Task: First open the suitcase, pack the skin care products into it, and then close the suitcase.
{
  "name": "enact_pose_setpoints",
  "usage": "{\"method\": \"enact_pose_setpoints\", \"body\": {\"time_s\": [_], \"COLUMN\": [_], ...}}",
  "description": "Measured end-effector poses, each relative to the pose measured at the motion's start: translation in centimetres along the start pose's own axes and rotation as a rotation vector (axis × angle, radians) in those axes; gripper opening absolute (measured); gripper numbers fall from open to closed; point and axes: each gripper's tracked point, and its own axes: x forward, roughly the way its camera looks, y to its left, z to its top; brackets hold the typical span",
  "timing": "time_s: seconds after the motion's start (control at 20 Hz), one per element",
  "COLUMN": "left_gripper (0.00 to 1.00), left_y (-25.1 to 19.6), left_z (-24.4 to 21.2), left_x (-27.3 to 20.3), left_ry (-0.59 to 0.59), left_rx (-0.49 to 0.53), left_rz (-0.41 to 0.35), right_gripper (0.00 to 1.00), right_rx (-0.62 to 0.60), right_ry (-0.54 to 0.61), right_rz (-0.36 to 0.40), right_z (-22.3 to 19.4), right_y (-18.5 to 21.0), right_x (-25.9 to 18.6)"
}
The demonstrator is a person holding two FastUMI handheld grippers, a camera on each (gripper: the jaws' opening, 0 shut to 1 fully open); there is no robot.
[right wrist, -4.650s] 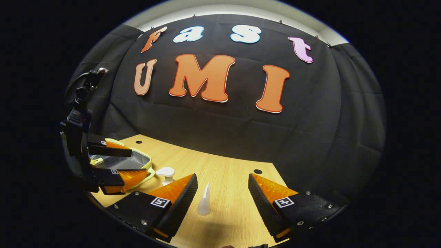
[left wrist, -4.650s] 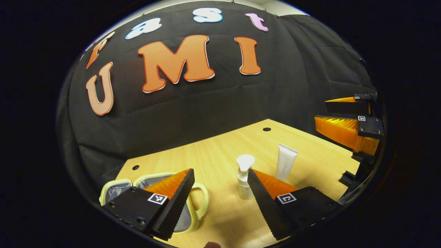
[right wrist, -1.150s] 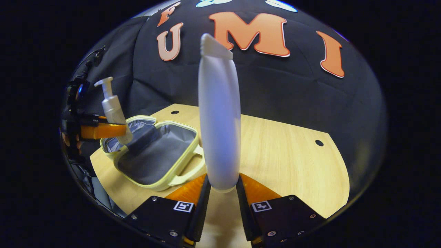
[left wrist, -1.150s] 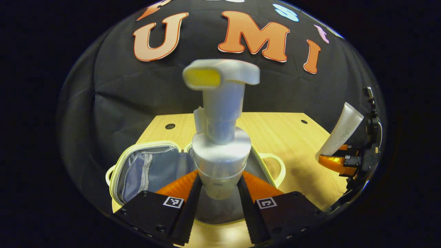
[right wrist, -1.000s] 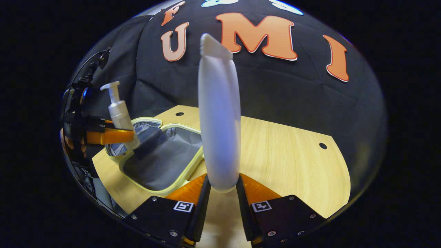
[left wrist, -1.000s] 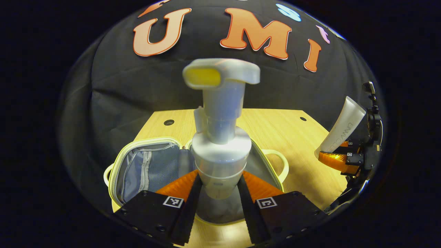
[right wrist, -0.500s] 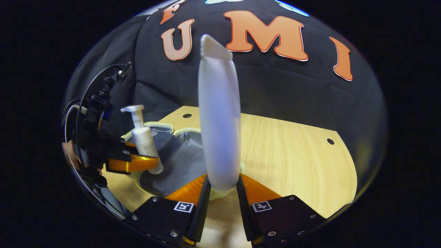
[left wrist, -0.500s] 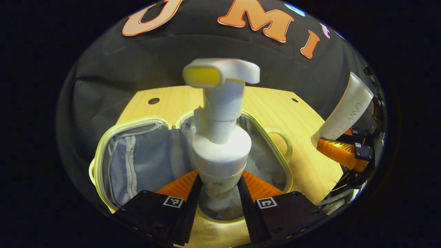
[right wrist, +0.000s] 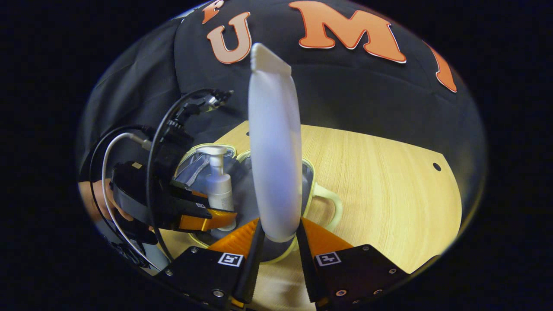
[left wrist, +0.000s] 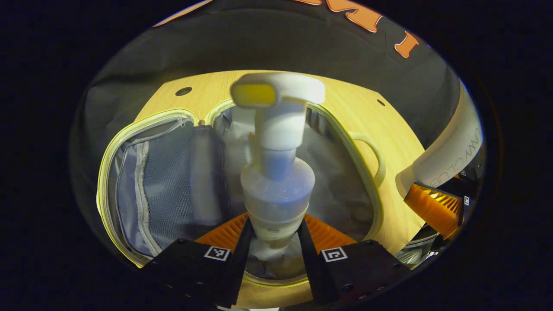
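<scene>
The suitcase (left wrist: 129,181) lies open on the counter (right wrist: 389,181). The left claw (left wrist: 272,235) grips the pump bottle (left wrist: 276,185) upright over it, and the right claw (right wrist: 278,239) clamps the tube (right wrist: 274,151) beside, both poised for packing.

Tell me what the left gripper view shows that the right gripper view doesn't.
Left gripper view: the mesh zip pocket lining the left half of the open suitcase. Right gripper view: a hand and cables behind the left tool. Both: the suitcase, the pump bottle clamped in the left tool, and the tube clamped in the right tool.
</scene>
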Motion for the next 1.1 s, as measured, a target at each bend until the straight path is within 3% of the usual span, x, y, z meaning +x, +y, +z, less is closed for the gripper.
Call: {"method": "enact_pose_setpoints", "body": {"time_s": [0.45,0.6,0.7,0.8,0.85,0.95,1.1], "left_gripper": [0.61,0.62,0.63,0.67,0.7,0.75,0.75], "left_y": [0.9,0.7,1.0,0.8,0.6,1.2,3.9], "left_z": [-0.4,-1.6,-1.4,-0.7,-0.1,0.9,1.5], "left_x": [2.4,2.6,2.4,1.2,0.2,-1.9,-5.2], "left_ry": [0.195,0.23,0.198,0.161,0.133,0.076,-0.023], "left_rx": [-0.072,-0.158,-0.2,-0.166,-0.15,-0.132,-0.158], "left_rz": [0.137,0.162,0.183,0.18,0.187,0.226,0.298], "right_gripper": [0.47,0.47,0.47,0.47,0.42,0.47,0.47], "right_rx": [0.035,0.05,0.059,0.063,0.067,0.084,0.104], "right_ry": [0.076,0.097,0.112,0.14,0.152,0.174,0.226], "right_rz": [0.075,0.094,0.113,0.14,0.154,0.181,0.208], "right_z": [-0.5,-0.4,-0.8,-1.3,-1.4,-1.7,-2.4], "right_y": [0.1,-0.3,-0.4,0.1,0.4,1.0,2.1], "right_x": [2.2,2.6,2.7,2.9,3.2,3.6,4.1]}}
